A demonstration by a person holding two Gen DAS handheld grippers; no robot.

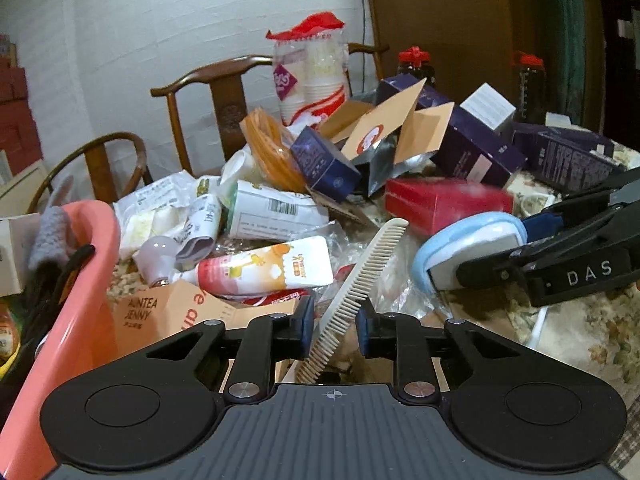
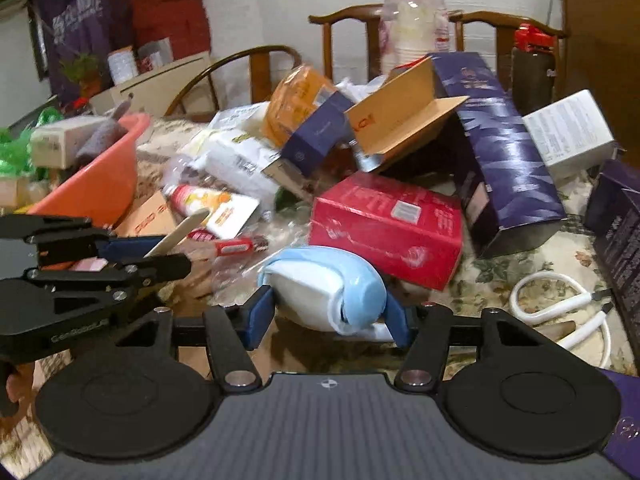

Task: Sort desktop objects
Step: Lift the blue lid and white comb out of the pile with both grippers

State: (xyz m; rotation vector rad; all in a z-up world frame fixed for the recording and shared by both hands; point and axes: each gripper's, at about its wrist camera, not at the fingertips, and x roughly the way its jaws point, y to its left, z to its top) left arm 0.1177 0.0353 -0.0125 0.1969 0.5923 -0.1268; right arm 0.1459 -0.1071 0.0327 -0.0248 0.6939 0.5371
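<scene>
The left gripper [image 1: 333, 330] has its blue pads closed on a cream comb [image 1: 360, 292], which stands tilted between them with its free end leaning toward one o'clock in the left wrist view. The right gripper [image 2: 330, 316] clamps a blue and white oval case [image 2: 324, 288] between its pads; the case is wide, so the jaws stand well apart around it. In the left wrist view that gripper and its case sit at three o'clock from the comb.

Just beyond the comb, at eleven o'clock, lies a pink and orange tube [image 1: 268, 272], with a light bulb [image 1: 158, 254] beside it at nine o'clock. A coral pink basin [image 1: 84, 280] fills the left edge, a grey cloth draped over its rim. At one o'clock from the comb lies a red box [image 1: 444, 200]; in the right wrist view it lies just past the case at one o'clock. Farther out rise dark purple boxes [image 1: 472, 148], open cardboard flaps [image 1: 384, 124] and a red-topped sleeve of paper cups [image 1: 310, 76]. A white cable [image 2: 560, 308] curls at three o'clock of the right gripper on the floral tablecloth [image 2: 516, 268]. Wooden chairs [image 1: 224, 92] stand behind.
</scene>
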